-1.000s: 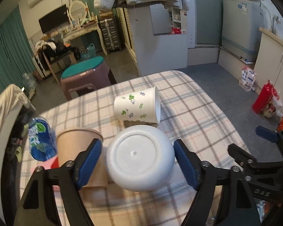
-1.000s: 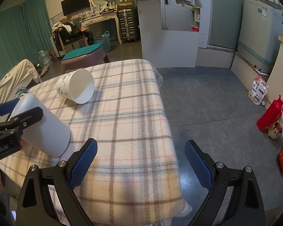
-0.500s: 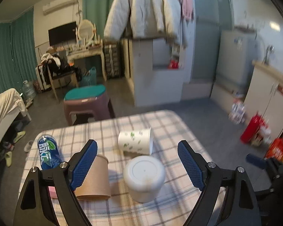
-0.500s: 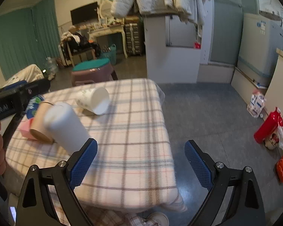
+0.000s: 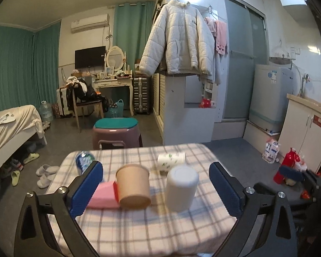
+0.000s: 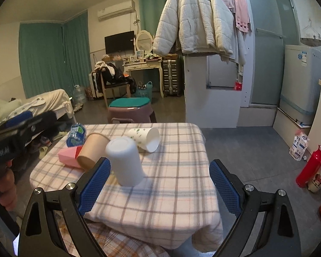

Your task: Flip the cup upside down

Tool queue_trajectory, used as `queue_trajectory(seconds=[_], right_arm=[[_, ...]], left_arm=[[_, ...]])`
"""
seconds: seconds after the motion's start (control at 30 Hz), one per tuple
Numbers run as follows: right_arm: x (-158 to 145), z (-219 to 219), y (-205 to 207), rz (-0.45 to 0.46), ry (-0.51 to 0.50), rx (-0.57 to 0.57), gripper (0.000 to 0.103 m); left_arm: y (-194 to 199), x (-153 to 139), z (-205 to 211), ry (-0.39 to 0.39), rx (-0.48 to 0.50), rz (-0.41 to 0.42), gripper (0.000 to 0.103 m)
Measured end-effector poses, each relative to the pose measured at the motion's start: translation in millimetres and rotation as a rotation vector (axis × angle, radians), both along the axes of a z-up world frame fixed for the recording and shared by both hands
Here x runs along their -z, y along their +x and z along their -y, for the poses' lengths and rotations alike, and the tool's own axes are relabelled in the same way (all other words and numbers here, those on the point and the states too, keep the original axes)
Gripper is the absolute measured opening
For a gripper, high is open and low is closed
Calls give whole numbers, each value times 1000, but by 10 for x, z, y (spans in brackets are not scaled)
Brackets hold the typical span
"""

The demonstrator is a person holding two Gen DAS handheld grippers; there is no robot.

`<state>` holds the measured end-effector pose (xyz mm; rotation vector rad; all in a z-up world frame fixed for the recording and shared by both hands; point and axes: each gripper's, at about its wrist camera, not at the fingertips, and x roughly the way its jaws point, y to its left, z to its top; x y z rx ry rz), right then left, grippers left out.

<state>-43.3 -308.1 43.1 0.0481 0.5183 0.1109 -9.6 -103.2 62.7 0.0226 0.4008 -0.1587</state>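
On the plaid table [image 5: 152, 229], at twelve o'clock, the white cup [image 5: 182, 189] stands mouth-down (flip apparently done), so my left gripper [image 5: 156, 192] and right gripper [image 6: 159, 185] hang spread, empty.

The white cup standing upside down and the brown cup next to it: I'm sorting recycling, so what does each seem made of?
The white upside-down cup looks like smooth matte plastic: thick, rounded edges and an even, unprinted surface, though foam is possible. The brown cup, also inverted, looks like uncoated kraft paper: dull tan wall and a thin rolled rim.
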Motion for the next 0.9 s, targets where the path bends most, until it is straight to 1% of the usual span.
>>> queue_trajectory(seconds=[0.03, 0.07, 0.13, 0.23, 0.5, 0.6, 0.9], right_arm=[[17, -15, -37, 4, 5, 0, 98], [33, -24, -73, 14, 14, -2, 103], [62, -34, -133, 28, 20, -5, 103], [95, -63, -162, 37, 18, -10, 103], [145, -64, -158, 36, 25, -14, 103], [133, -52, -176, 37, 32, -9, 103], [113, -63, -169, 34, 24, -8, 103]], left_arm=[[-51, 42, -28, 5, -6, 2, 103], [-87, 75, -41, 8, -6, 1, 103], [-182, 151, -81, 13, -13, -1, 103], [-223, 220, -133, -3, -39, -11, 103], [-291, 293, -315, -51, -98, 0, 103], [-275, 304, -348, -73, -99, -8, 103], [-261, 321, -357, -58, -92, -17, 103]])
